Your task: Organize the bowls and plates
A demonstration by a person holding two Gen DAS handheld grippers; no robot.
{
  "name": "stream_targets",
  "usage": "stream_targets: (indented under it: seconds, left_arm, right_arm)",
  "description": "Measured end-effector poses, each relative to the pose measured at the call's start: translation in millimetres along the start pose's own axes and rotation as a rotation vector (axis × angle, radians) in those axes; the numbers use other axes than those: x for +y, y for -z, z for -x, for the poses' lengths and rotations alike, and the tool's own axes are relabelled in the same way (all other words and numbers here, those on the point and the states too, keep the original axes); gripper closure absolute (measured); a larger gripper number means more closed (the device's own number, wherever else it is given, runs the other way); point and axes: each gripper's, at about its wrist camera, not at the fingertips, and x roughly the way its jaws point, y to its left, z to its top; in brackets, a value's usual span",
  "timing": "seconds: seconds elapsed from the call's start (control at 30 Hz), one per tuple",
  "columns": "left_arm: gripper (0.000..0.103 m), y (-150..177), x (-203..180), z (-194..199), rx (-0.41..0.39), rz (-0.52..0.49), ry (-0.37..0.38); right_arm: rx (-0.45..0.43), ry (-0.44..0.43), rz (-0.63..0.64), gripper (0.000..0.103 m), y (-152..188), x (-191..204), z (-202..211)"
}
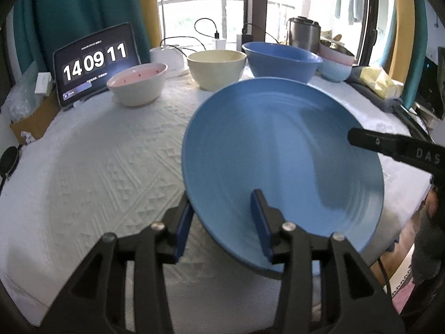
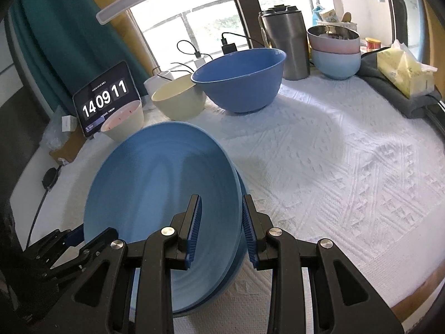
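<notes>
Round blue plastic plate [image 1: 281, 150] sits tilted, rim between both pairs of fingers. Left gripper [image 1: 222, 228] and right gripper [image 2: 221, 228] each look clamped on it.

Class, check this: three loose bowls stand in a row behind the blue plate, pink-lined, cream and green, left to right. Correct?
Not quite. The third bowl is blue, not green, as the left wrist view shows. The pink-lined bowl and cream bowl stand as stated, behind the blue plate.

Bright window [image 1: 200, 8] (railed); teal curtain [image 1: 69, 8]; white tablecloth [image 1: 111, 161].
</notes>
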Motion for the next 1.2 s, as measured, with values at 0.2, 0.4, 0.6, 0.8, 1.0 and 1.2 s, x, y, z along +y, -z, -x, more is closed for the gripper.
stream_targets:
  seconds: [0.2, 0.4, 0.6, 0.8, 1.0, 1.2]
  left_arm:
    - [0.053, 1, -7, -5, 0.01, -0.044, -0.046]
    - [0.051, -1, 2, -3, 0.018, 0.021, -0.007]
    - [0.047, -7, 24, 6, -0.031, 0.12, -0.022]
    - [0.044, -5, 34, -4, 0.009, 0.174, 0.006]
    - [0.044, 0, 27, -17, 0.052, 0.164, 0.032]
    - [0.043, 0, 21, -17, 0.019, 0.143, 0.031]
  right_arm:
    - [-0.021, 0.032, 0.005, 0.071, 0, -4, 6]
    - [-0.05, 0.055, 0.032, 0.071, 1, -1, 12]
    - [-0.038, 0.062, 0.023, 0.061, 1, -4, 8]
    - [-0.024, 0.069, 0.013, 0.052, 4, -7, 2]
    - [0.046, 0.068, -0.005, 0.051, 13, -12, -18]
    - [0.081, -0.003, -0.05, 0.042, 19, -11, -25]
